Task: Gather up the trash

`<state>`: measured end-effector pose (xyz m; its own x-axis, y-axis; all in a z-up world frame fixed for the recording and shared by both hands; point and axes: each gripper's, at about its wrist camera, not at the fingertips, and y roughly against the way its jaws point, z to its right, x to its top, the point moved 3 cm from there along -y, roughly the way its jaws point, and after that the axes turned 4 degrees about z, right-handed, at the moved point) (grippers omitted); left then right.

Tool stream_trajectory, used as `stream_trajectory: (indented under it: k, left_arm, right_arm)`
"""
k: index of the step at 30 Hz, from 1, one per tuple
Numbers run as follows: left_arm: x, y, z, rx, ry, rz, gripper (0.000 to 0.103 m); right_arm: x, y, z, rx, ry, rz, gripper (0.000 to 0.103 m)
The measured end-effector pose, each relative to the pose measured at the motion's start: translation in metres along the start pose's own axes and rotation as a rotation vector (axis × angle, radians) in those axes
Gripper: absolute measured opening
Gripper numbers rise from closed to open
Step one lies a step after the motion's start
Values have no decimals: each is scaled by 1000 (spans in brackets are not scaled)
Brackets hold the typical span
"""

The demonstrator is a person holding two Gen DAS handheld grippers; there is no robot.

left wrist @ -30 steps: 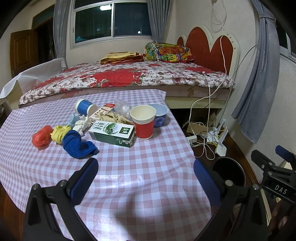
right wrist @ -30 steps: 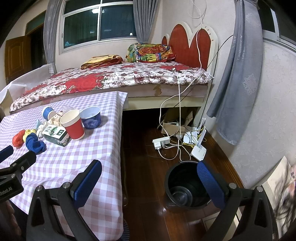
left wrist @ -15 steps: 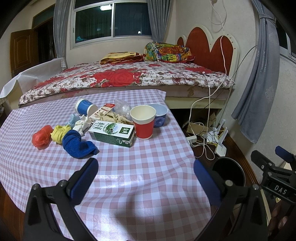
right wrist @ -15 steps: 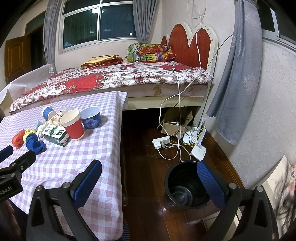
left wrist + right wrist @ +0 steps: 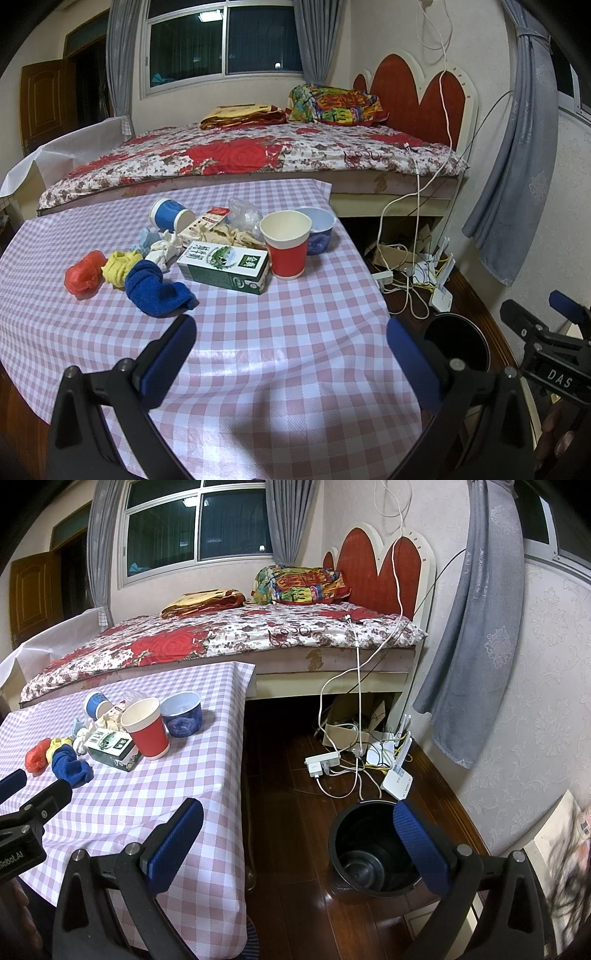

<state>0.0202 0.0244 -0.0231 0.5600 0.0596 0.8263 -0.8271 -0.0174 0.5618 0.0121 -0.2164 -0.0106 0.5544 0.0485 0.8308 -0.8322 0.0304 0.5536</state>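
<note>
Trash lies on the checked table (image 5: pixel 280 354): a green and white milk carton (image 5: pixel 223 266), a red paper cup (image 5: pixel 286 243), a blue bowl cup (image 5: pixel 319 230), a tipped blue cup (image 5: pixel 170 214), crumpled paper and wrappers (image 5: pixel 221 229). A black trash bin (image 5: pixel 373 849) stands on the floor right of the table. My left gripper (image 5: pixel 290 354) is open and empty over the table's near part. My right gripper (image 5: pixel 299 834) is open and empty, between the table edge and the bin.
Red (image 5: pixel 83 271), yellow (image 5: pixel 120 266) and blue (image 5: pixel 157 290) cloth bundles lie left of the carton. A power strip and cables (image 5: pixel 325 764) lie on the wood floor beyond the bin. A bed (image 5: pixel 240 155) stands behind the table. The other gripper shows at each view's edge.
</note>
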Motion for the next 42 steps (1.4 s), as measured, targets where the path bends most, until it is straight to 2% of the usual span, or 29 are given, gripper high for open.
stream_trajectory:
  k: [4,10,15,23,27,29,31,38,42]
  left_arm:
    - [0,0,-3,9,-2,-3,103]
    - [2,-6,-26,52,26,-13,103]
    - [5,-17,-66,85,78,-21,103]
    - [11,-48,-132,189,114,-36,103]
    - [11,-71,-152,188,131,-74,93]
    - [10,-80,-157,196,127,-87,93]
    - [9,-92,-164,205,134,-107,91]
    - [3,-123,-181,214,155,-153,90]
    - [0,-136,-186,202,164,-176,85]
  right_arm:
    - [-1,0,-6,25,4,2,103]
    - [3,-7,-25,150,15,4,103]
    - [15,-20,-48,228,51,18,103]
    - [45,-55,-106,334,158,41,103]
    - [56,-84,-135,386,214,19,99]
    - [58,-97,-149,401,244,2,89]
    - [59,-112,-162,411,276,-13,84]
    - [60,-151,-191,432,307,-46,83]
    - [60,-167,-202,441,302,-60,83]
